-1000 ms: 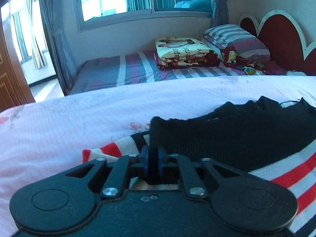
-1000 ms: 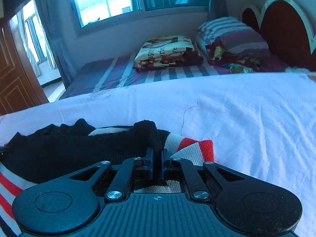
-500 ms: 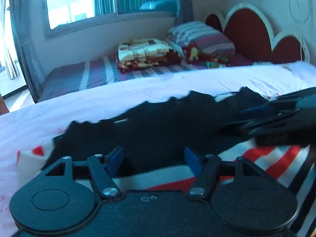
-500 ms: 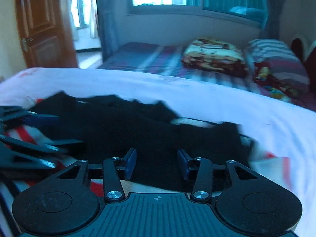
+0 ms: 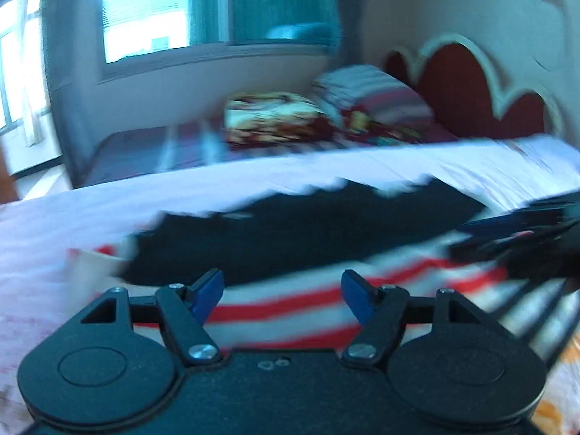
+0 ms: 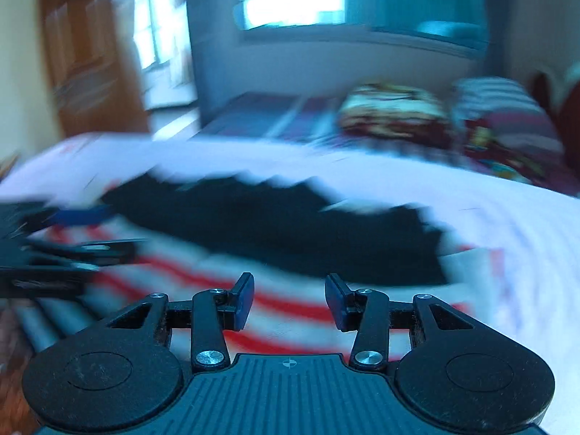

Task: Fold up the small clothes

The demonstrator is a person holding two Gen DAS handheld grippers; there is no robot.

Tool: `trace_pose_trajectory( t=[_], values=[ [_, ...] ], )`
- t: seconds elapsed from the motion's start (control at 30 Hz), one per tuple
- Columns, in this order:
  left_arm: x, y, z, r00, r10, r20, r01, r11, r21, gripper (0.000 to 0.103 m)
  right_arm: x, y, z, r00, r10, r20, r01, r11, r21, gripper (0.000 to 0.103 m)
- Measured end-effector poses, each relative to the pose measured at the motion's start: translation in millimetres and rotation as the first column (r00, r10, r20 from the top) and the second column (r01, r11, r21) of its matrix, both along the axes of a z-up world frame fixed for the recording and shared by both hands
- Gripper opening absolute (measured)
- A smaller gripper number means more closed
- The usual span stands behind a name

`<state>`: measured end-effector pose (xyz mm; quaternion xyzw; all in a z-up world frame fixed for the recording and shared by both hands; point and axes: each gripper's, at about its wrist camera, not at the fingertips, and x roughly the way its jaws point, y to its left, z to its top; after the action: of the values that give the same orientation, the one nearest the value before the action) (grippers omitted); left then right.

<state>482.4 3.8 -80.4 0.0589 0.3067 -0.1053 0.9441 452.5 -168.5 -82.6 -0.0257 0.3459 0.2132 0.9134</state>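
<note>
Left wrist view: nearest is the matte black body of the left tool (image 5: 282, 295), two round pivot discs and silver screws, its blue-tipped fingers (image 5: 207, 293) spread wide with nothing between them. Just beyond the tips lies the small knit garment (image 5: 290, 304), a soft piece with white, red and dark stripes on its near part and a black panel with a jagged, blurred upper edge farther on; it lies flat on the pale, lightly wrinkled bed sheet (image 5: 90, 217). At the right edge the other tool shows as dark blurred bars over the striped fabric. Farther back lie a second bed with a striped cover (image 5: 145, 148), a folded patterned blanket (image 5: 272, 114), a striped pillow (image 5: 373, 90) and a dark red scalloped headboard (image 5: 460, 90) with a pale rim, under a bright window (image 5: 145, 18). In the right wrist view, the ribbed black body of the right tool (image 6: 289, 301) is closest, its blue pads (image 6: 244, 301) likewise held apart and empty above the red-and-white stripes of the garment (image 6: 290, 311), the black panel beyond them. The left tool (image 6: 65, 250) juts in blurred at the left edge, and a brown wooden door (image 6: 90, 61) stands far left.
</note>
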Motion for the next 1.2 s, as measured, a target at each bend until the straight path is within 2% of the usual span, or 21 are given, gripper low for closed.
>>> trace_pose_trajectory(
  t=[0.07, 0.13, 0.23, 0.33, 0.4, 0.47, 0.53, 0.57, 0.6, 0.67, 0.73, 0.83, 0.87, 0.9, 0.93, 1.0, 1.1, 1.2],
  values=[
    [-2.2, -16.4, -14.1, 0.999, -0.011, -0.03, 0.012, 0.999, 0.035, 0.067, -4.8, 14.7, -14.1, 1.0, -0.001, -0.024, 0.0, 0.999, -0.05, 0.044],
    [-3.2, -11.1, -23.9, 0.999, 0.006, -0.035, -0.006, 1.0, 0.004, 0.069, -6.0, 13.0, -17.3, 1.0, -0.008, -0.011, 0.007, 0.999, -0.047, 0.044],
    [-2.8, 0.7, -17.8, 0.999, 0.005, -0.05, -0.004, 1.0, 0.007, 0.071, -4.9, 6.2, -12.6, 1.0, 0.007, -0.023, -0.009, 0.997, -0.074, 0.044],
    [-17.7, 32.3, -13.1, 0.998, 0.048, -0.035, -0.046, 0.997, 0.058, 0.073, -13.0, -27.9, -11.8, 0.997, -0.071, -0.009, 0.069, 0.984, -0.163, 0.044],
    [-26.9, 63.4, -17.5, 0.992, 0.117, -0.049, -0.113, 0.991, 0.065, 0.076, -20.2, -67.6, -13.7, 0.986, -0.162, -0.032, 0.155, 0.976, -0.155, 0.044],
    [-35.1, 91.0, -21.9, 0.985, 0.158, -0.064, -0.159, 0.987, -0.004, 0.077, -29.0, -91.3, -15.4, 0.982, -0.185, -0.046, 0.179, 0.977, -0.115, 0.043],
    [-36.3, 89.2, -20.1, 0.982, 0.178, -0.063, -0.178, 0.984, -0.003, 0.076, -31.0, -87.0, -13.9, 0.98, -0.194, -0.034, 0.188, 0.974, -0.123, 0.044],
    [-35.6, 82.2, -16.1, 0.979, 0.195, -0.065, -0.195, 0.981, 0.008, 0.072, -31.3, -79.9, -9.6, 0.978, -0.206, -0.018, 0.202, 0.97, -0.137, 0.044],
    [-37.7, 73.9, -10.4, 0.979, 0.194, -0.058, -0.195, 0.981, -0.002, 0.072, -35.2, -73.9, -1.3, 0.976, -0.216, 0.005, 0.215, 0.97, -0.115, 0.044],
    [-50.1, 56.0, -1.5, 0.988, 0.153, -0.022, -0.154, 0.987, -0.043, 0.074, -49.6, -57.0, 14.3, 0.98, -0.192, 0.044, 0.194, 0.98, -0.041, 0.044],
    [-60.3, 32.2, -1.5, 0.994, 0.108, -0.02, -0.109, 0.993, -0.034, 0.074, -59.9, -30.8, 17.0, 0.991, -0.132, 0.027, 0.133, 0.991, -0.026, 0.044],
    [-66.0, 2.1, -17.0, 0.997, 0.054, -0.061, -0.054, 0.999, -0.003, 0.074, -70.6, 10.4, 2.3, 0.999, -0.04, -0.022, 0.038, 0.997, -0.068, 0.044],
    [-67.8, -4.7, -23.8, 0.996, 0.056, -0.072, -0.054, 0.998, 0.03, 0.076, -72.2, 20.2, -6.9, 0.998, -0.028, -0.049, 0.023, 0.994, -0.104, 0.044],
    [-70.0, -10.1, -27.9, 0.997, 0.053, -0.053, -0.049, 0.996, 0.074, 0.076, -76.8, 26.8, -14.4, 0.999, -0.026, -0.031, 0.021, 0.99, -0.138, 0.044],
    [-70.3, -10.2, -27.9, 0.998, 0.047, -0.051, -0.043, 0.996, 0.081, 0.076, -81.1, 27.9, -15.8, 1.0, -0.025, -0.009, 0.023, 0.989, -0.143, 0.044],
    [-69.6, -1.4, -19.7, 0.996, 0.046, -0.07, -0.042, 0.997, 0.057, 0.076, -78.9, 19.2, -11.6, 0.999, -0.024, -0.041, 0.019, 0.993, -0.115, 0.044],
    [-74.8, 23.7, -18.6, 0.993, 0.107, -0.059, -0.1, 0.988, 0.114, 0.077, -84.0, -2.0, -9.2, 0.998, -0.04, -0.047, 0.032, 0.989, -0.147, 0.044],
    [-82.9, 71.3, -23.2, 0.982, 0.165, -0.089, -0.161, 0.986, 0.053, 0.078, -96.6, -31.3, -9.7, 0.995, -0.079, -0.057, 0.069, 0.986, -0.153, 0.044]
  ],
)
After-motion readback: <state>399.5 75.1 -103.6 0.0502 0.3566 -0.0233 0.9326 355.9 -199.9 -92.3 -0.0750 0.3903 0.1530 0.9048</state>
